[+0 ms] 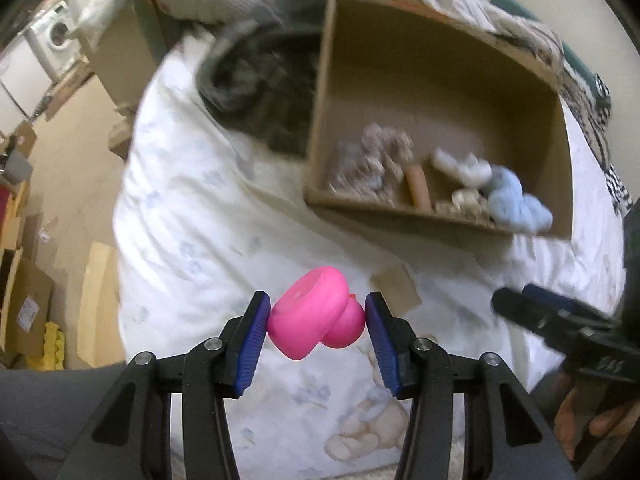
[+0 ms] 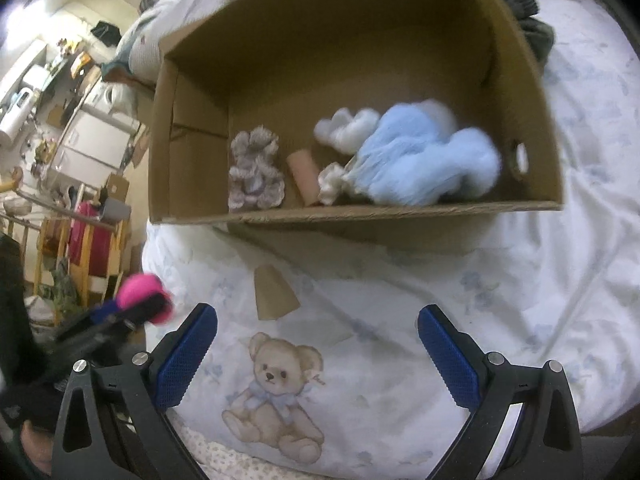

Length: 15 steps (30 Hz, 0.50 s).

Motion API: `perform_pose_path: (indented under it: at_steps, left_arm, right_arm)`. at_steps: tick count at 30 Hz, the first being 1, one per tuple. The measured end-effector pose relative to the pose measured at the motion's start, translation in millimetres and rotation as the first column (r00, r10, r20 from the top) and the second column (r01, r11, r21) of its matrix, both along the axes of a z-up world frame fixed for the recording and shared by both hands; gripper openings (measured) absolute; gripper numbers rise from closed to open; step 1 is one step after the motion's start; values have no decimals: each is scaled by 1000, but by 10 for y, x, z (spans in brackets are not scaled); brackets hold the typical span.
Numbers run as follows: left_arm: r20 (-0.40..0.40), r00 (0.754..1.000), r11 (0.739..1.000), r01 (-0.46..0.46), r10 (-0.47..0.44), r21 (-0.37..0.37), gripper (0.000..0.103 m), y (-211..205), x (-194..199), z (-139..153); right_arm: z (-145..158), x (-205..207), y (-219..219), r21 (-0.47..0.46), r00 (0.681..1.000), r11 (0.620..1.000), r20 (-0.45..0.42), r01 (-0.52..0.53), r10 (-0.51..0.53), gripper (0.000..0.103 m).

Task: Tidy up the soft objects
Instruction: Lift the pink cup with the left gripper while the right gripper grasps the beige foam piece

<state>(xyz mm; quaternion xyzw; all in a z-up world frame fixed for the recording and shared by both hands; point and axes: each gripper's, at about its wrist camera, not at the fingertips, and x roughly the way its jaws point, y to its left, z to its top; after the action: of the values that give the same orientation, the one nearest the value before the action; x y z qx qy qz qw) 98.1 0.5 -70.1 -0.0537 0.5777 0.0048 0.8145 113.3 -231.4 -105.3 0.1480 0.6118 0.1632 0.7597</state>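
Observation:
My left gripper (image 1: 317,316) is shut on a soft pink toy (image 1: 312,316) and holds it above the white bedspread (image 1: 192,216). The same toy (image 2: 146,294) shows at the left of the right wrist view. An open cardboard box (image 2: 192,128) sits on the bed ahead, also seen in the left wrist view (image 1: 320,120). Inside it lie a fluffy light-blue toy (image 2: 420,160), white fluffy pieces (image 2: 346,128), a grey-white knitted piece (image 2: 254,172) and a small tan roll (image 2: 306,174). My right gripper (image 2: 318,340) is open and empty above the bedspread, in front of the box.
A small cardboard scrap (image 2: 274,294) lies on the bedspread before the box. A teddy bear print (image 2: 276,396) marks the cover. Dark grey clothing (image 1: 248,76) lies left of the box. The bed edge drops at the left to a floor with boxes (image 1: 24,312).

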Motion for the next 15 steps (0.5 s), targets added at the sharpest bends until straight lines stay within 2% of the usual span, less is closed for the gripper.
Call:
perform_pose_path:
  at_steps: [2,4,6,8,11,15]
  left_arm:
    - [22,1000,1000,-15,15,12,46,97,40,29]
    - [30,999,999,-36,35,11,46,187,32,25]
    - [34,997,998,-63,63,4,46,292,24,38]
    - [46,996,997,-81,81,-3,46,351,2,64]
    - [53,994,995,-95,95,-2,46,416,-26,73]
    - [40,993,994,-110,111,-14,46,495,-38,22]
  right_arm:
    - [-43,23,58,3,1000,1000,-12,-16,16,103]
    - [-80,47,120,8,999,999,-20,-39,40,93]
    - [-119,64,163,6,998,998,-30,-57,57,78]
    - [-148,86,207,-5,997,997,-29,-73,73,72]
    - [-210,134,297,7,994,995,-43,-98,98,67]
    - [-308,175,498,10,988,990,-50,-144,144,67]
